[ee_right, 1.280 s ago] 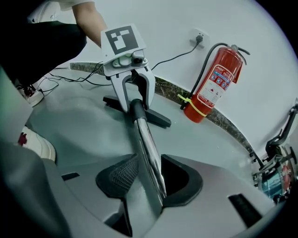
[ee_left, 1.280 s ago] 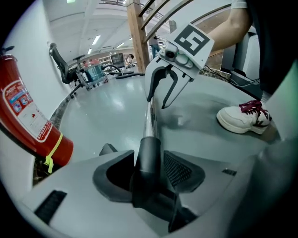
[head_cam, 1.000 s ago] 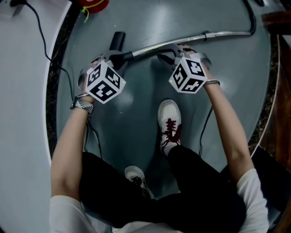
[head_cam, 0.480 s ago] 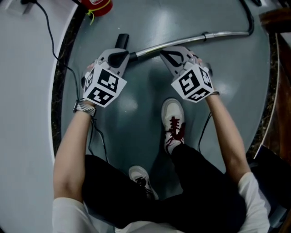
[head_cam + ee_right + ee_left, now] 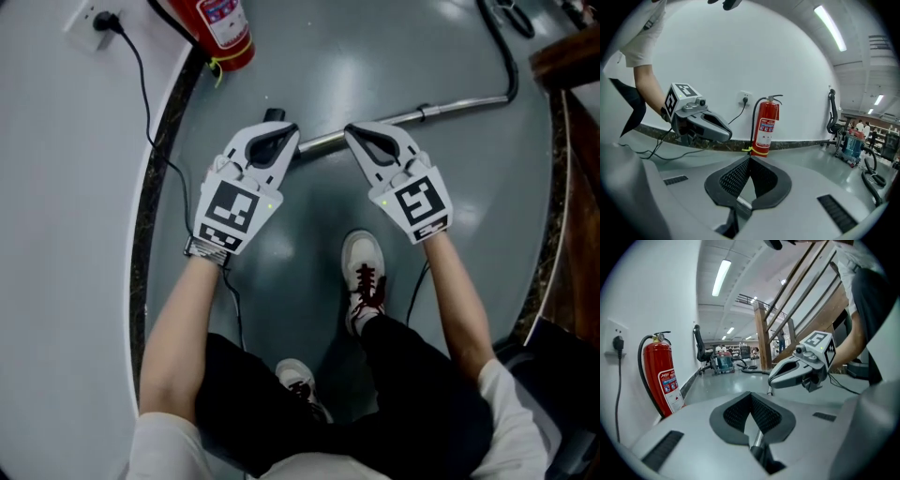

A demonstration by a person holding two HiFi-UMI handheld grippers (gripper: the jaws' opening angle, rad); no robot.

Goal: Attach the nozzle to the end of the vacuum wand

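One long line decides your next move: the vacuum wand [image 5: 450,105] lies on the floor [image 5: 375,56] across the far side of your reach. Its long axis runs left to right and sits a little farther away toward the right. It passes under both tips and, by my reading, well below them, so from either hand the wand lies ahead and down.

Your left gripper [image 5: 287,136] points far and right. Your right gripper [image 5: 354,136] points far and left. Their noses converge over the wand's left stretch, with a bare piece of tube showing between them. Both are clenched, pads meeting at the tips with nothing pinched. Each gripper view shows only tube through the gap behind the pads.

Smallest is the nozzle [image 5: 273,114], a short black piece peeking out just beyond the left gripper's nose at the wand's left end. That makes your left hand the nearer one. The nozzle looks seated on the tube already, though from above the joint is covered. Checking it would mean coming down onto that left end.
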